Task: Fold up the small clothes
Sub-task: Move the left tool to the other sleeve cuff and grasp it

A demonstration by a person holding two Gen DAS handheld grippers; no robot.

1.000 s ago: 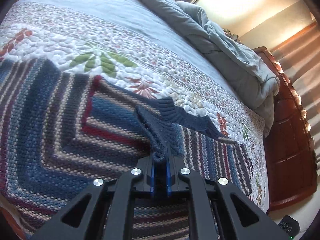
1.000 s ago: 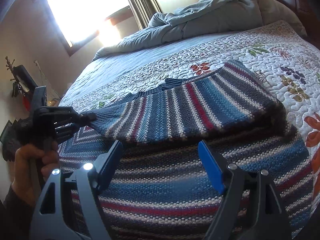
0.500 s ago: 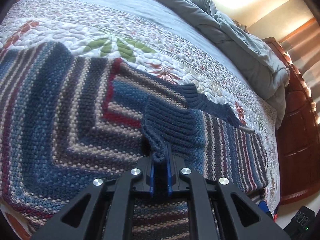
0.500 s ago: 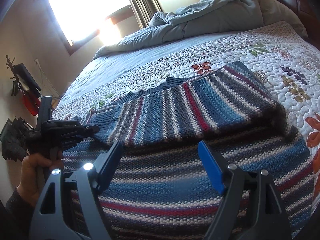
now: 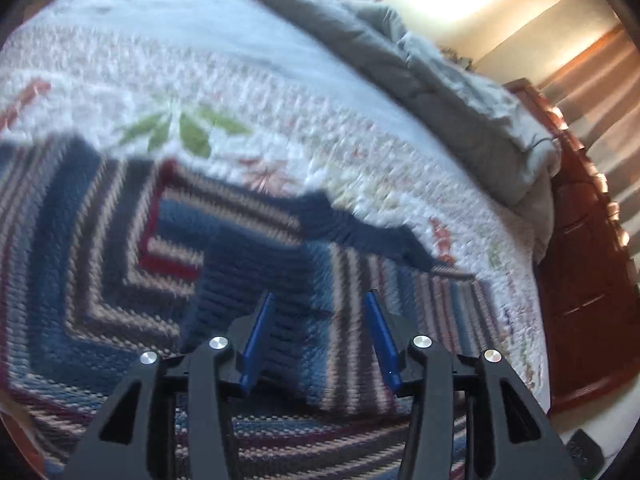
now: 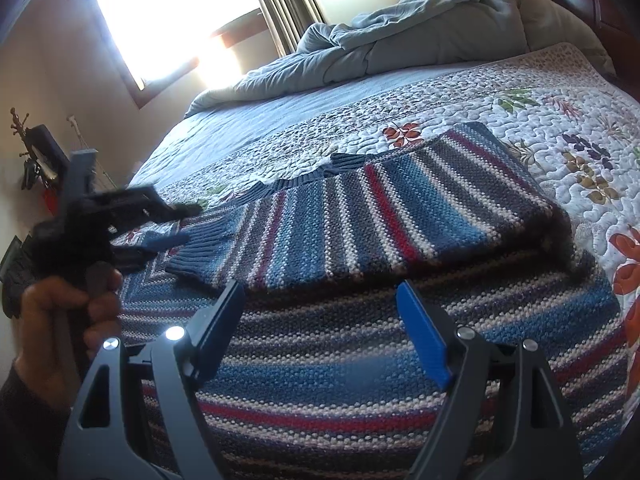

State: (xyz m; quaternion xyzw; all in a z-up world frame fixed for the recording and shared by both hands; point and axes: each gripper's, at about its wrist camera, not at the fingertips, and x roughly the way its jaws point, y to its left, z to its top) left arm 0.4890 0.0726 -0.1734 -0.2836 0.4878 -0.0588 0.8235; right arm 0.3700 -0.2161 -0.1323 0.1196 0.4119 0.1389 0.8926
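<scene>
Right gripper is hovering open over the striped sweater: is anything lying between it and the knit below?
Nothing visible does. The right gripper hangs open above the striped sweater with only bare knit under its fingers. The folded-over sleeve lies farther back, and the left gripper is off to the side by the sleeve's cuff.

The sweater (image 6: 360, 216) is coarse, matt striped knit; the quilt (image 6: 520, 92) beneath is puckered stitched cloth; the headboard (image 5: 580, 280) is glossy reddish wood.

blown-out window (image 6: 160, 20) glare lights the room; left view motion-blurred, fisheye edges dark.
</scene>
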